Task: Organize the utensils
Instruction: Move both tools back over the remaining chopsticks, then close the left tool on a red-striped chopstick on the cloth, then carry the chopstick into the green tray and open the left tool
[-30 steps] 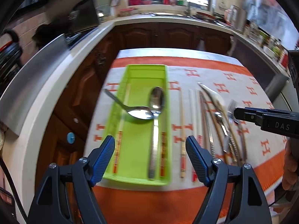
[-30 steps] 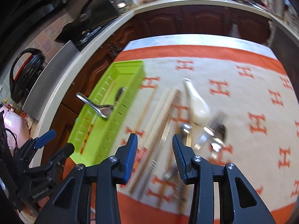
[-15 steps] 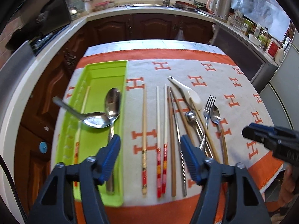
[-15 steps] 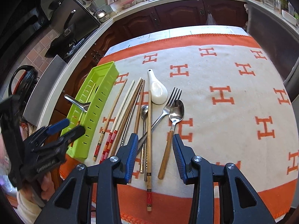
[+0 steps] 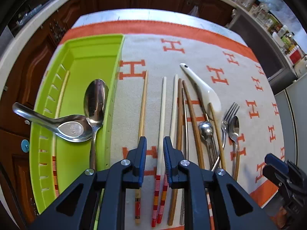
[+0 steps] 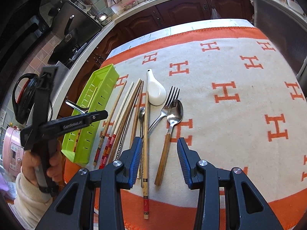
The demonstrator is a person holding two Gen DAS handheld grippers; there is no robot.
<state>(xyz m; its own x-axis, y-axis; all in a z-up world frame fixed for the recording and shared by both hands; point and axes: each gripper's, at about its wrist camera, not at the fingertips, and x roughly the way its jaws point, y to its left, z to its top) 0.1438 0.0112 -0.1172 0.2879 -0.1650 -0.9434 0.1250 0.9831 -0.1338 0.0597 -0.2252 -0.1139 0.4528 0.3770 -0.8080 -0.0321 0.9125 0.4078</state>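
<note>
Two spoons [image 5: 90, 115] are already lodged in the green tray [image 5: 80, 46], while the left gripper [image 5: 154, 154], jaws just narrowed around a white chopstick [image 5: 161, 115] without visible contact, is positioned for pickup, and the right gripper [image 6: 159, 159] is held half-open and empty.

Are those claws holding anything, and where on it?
Right gripper: nothing. Left gripper: jaws have just been closing with a white chopstick between them, near its striped end; grip cannot be told.

Bare cloth [image 6: 239, 115] is left free at the right; the left is blocked by crowded chopsticks [image 5: 162, 115] and the green tray [image 5: 113, 88].
</note>
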